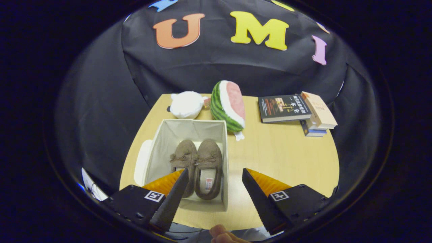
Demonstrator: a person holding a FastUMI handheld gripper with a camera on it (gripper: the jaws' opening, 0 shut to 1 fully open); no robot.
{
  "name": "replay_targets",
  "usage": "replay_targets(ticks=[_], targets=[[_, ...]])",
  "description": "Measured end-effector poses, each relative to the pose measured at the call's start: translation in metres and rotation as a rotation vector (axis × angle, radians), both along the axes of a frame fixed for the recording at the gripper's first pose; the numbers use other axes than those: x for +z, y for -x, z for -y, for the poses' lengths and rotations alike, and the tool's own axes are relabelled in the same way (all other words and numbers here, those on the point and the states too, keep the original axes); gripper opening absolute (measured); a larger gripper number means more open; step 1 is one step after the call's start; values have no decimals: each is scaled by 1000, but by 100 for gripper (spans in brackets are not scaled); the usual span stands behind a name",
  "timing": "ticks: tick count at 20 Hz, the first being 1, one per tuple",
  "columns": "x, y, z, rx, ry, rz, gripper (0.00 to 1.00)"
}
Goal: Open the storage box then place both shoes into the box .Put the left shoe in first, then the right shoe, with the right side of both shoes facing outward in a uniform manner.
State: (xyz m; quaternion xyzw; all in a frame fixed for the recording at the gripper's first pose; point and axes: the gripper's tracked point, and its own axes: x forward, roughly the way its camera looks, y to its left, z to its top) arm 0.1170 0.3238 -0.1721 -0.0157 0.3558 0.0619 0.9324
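So both shoes [197, 167] sit side by side in the open storage box [162, 141], lower-middle of frame, toes pointing up-frame toward the watermelon plush [227, 106], long axes lengthwise. Gripper [214, 190] is spread wide, holding nothing.

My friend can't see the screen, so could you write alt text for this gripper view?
Two brown shoes sit side by side inside an open fabric storage box on a wooden table. The gripper hovers above with jaws open and empty. Beyond the box lie a watermelon plush, a white plush and some books.
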Motion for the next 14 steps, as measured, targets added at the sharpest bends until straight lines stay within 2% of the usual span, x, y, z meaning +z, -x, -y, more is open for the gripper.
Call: replay_targets(ticks=[4,8,14], targets=[[49,28,36,26,-83,69,98],[103,39,111,18,-22,241,97],[149,56,209,-21,3,443,97]])
